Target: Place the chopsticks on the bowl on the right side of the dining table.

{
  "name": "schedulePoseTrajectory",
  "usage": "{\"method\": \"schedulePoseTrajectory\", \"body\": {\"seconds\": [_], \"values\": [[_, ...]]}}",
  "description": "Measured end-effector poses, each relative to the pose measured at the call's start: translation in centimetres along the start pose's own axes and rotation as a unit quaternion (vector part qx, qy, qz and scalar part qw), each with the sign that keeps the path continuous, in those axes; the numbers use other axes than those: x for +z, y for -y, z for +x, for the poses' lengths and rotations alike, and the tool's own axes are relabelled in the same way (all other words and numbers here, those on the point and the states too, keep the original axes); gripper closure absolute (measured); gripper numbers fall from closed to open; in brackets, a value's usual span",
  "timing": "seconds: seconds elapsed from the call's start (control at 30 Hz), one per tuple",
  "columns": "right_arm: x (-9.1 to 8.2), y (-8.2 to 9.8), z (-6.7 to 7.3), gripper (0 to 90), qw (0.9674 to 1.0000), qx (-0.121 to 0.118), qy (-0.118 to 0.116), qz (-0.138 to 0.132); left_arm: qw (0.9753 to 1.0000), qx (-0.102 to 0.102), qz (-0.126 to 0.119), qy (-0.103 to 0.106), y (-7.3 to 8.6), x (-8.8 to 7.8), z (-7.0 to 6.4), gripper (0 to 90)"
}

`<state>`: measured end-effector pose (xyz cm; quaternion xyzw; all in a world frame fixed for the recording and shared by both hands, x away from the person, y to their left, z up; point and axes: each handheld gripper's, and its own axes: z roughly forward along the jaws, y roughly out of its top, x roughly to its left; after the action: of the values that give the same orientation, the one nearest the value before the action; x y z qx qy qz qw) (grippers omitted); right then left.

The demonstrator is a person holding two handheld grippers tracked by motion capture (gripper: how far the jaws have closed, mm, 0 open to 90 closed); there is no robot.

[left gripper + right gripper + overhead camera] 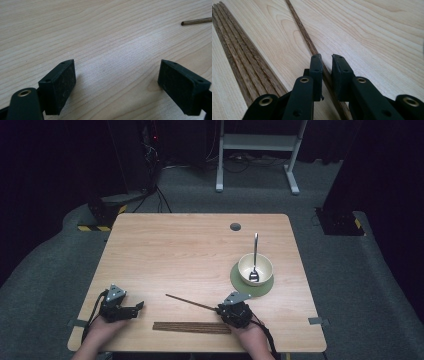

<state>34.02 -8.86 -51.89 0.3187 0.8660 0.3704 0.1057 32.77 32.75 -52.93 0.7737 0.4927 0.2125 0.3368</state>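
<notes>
Step judged: picking one chopstick (190, 303) from the table (190, 250); it lies low centre of the high view, above the bundle (192, 327); right gripper (326, 65) has narrow jaws astride its near end, whether clamped I cannot tell; left gripper (117, 82) rests wide and empty, lower left; next likely lift and carry; bowl (255, 269) on a mat (240, 282), centre right, holds a spoon (254, 262).

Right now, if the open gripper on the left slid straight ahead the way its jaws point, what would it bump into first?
Probably the thin brown wooden stick held by the right gripper. The left gripper points right across bare light wooden table, and the stick's tip sits ahead, slightly off-line, so it might just miss.
</notes>
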Motion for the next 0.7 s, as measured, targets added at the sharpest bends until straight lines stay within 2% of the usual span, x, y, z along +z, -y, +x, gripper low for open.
{"method": "schedulePoseTrajectory", "body": {"seconds": [0.1, 0.33, 0.4, 0.6, 0.7], "values": [[-0.05, 0.01, 0.10, 74.1, 1.0000, -0.009, 0.000, 0.002, 1.0000, 0.002, 0.000, 0.002, 0.01, -0.01, 0.01, 14.7], [-0.57, 0.41, -0.27, 66.3, 0.9999, -0.005, -0.015, 0.005, 1.0000, 0.002, 0.001, 0.005, 0.00, -0.01, 0.06, 14.4], [-0.61, 0.38, -0.36, 67.3, 0.9998, -0.007, -0.015, 0.007, 1.0000, 0.002, 0.001, 0.005, 0.00, 0.00, 0.06, 14.3], [-0.48, 0.31, -0.13, 78.8, 0.9997, -0.025, -0.002, 0.007, 1.0000, 0.002, 0.001, 0.004, 0.00, 0.00, 0.05, 14.3], [-0.41, 0.34, -0.26, 79.6, 0.9995, -0.031, -0.009, 0.004, 1.0000, 0.002, 0.001, 0.005, 0.00, 0.00, 0.06, 14.2]]}}
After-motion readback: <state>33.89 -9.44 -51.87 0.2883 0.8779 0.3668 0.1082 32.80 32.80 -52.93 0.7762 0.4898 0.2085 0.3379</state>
